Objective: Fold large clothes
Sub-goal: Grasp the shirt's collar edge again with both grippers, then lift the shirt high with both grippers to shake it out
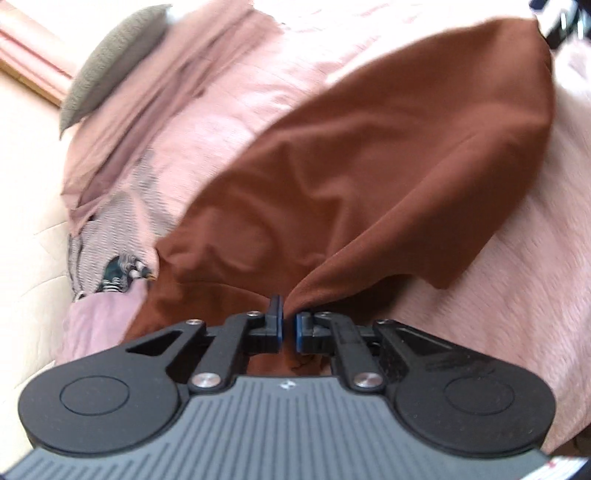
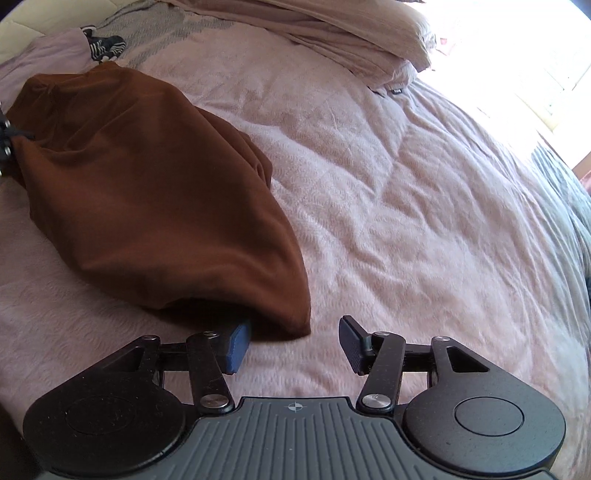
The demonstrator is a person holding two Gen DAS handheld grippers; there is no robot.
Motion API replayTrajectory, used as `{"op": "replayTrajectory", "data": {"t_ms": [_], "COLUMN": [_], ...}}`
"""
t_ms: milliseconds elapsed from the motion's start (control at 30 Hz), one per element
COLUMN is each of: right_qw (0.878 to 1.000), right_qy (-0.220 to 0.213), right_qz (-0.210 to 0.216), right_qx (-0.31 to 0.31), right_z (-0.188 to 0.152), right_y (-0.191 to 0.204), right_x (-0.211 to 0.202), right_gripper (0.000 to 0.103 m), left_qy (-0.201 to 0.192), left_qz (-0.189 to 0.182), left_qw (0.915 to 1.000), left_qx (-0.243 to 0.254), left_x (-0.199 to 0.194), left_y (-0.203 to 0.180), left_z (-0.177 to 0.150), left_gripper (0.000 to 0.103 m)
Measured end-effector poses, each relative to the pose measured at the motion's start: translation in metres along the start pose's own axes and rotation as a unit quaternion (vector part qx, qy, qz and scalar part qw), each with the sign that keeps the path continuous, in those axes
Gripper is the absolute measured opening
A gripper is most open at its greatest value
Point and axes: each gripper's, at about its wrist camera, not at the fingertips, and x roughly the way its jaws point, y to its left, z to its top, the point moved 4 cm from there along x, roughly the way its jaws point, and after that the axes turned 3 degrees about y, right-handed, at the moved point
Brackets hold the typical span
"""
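Note:
A large rust-brown garment (image 1: 388, 155) lies on a pink bedspread (image 1: 517, 280). My left gripper (image 1: 289, 325) is shut on a bunched edge of it, and the cloth rises in a taut fold away from the pads. In the right wrist view the same brown garment (image 2: 147, 192) lies in a long heap at the left. My right gripper (image 2: 293, 343) stands open just in front of its near corner, with the left pad (image 2: 236, 345) touching the hem and nothing between the fingers. The left gripper shows at that view's far left edge.
A grey cushion (image 1: 110, 62) sits at the bed's far left. Folded pink bedding and a pillow (image 2: 362, 33) lie at the head of the bed. A grey patterned cloth with a black-and-white item (image 2: 105, 46) lies beyond the garment. Wide pink bedspread (image 2: 406, 192) spreads to the right.

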Motion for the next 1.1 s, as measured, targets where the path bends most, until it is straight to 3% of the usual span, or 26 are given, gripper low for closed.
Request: {"op": "replayTrajectory", "data": {"t_ms": [33,133,200,333,467,567,700,767,833,967,1100], "right_qw": [1.000,0.996,0.990,0.966,0.930,0.901,0.872,0.858,0.851,0.850,0.850], "right_qy": [-0.021,-0.085,-0.128,-0.238,-0.337,-0.395,-0.444,-0.464,-0.473,-0.476,-0.479], "right_qz": [0.012,-0.013,-0.033,-0.078,-0.134,-0.173,-0.205,-0.220,-0.228,-0.224,-0.215], "right_qx": [0.007,0.026,0.048,0.061,0.067,0.053,0.034,0.021,0.004,-0.033,-0.049], "right_z": [0.004,0.024,0.041,0.082,0.107,0.112,0.100,0.088,0.074,0.034,-0.020], "right_y": [-0.001,-0.013,-0.028,-0.056,-0.089,-0.112,-0.140,-0.153,-0.167,-0.190,-0.214], "right_x": [-0.003,-0.030,-0.058,-0.132,-0.215,-0.275,-0.344,-0.374,-0.398,-0.437,-0.464], "right_gripper": [0.002,0.002,0.000,0.000,0.000,0.000,0.000,0.000,0.000,0.000,0.000], "left_qy": [-0.002,-0.023,-0.039,-0.105,-0.196,-0.264,-0.333,-0.353,-0.366,-0.376,-0.380], "left_qz": [0.006,0.038,0.046,0.071,0.105,0.122,0.136,0.139,0.141,0.154,0.157], "left_qw": [1.0000,0.9990,0.9970,0.9851,0.9631,0.9381,0.9040,0.8936,0.8868,0.8782,0.8741], "left_qx": [0.001,-0.003,-0.048,-0.116,-0.153,-0.189,-0.231,-0.240,-0.244,-0.253,-0.259], "left_x": [-0.002,-0.016,-0.029,-0.077,-0.144,-0.199,-0.266,-0.295,-0.319,-0.365,-0.409], "left_y": [0.004,0.022,0.046,0.098,0.144,0.167,0.174,0.167,0.153,0.115,0.070], "left_z": [0.003,0.014,0.024,0.061,0.106,0.134,0.164,0.176,0.185,0.196,0.201], "left_gripper": [0.006,0.006,0.005,0.005,0.005,0.005,0.005,0.005,0.005,0.005,0.005]}}
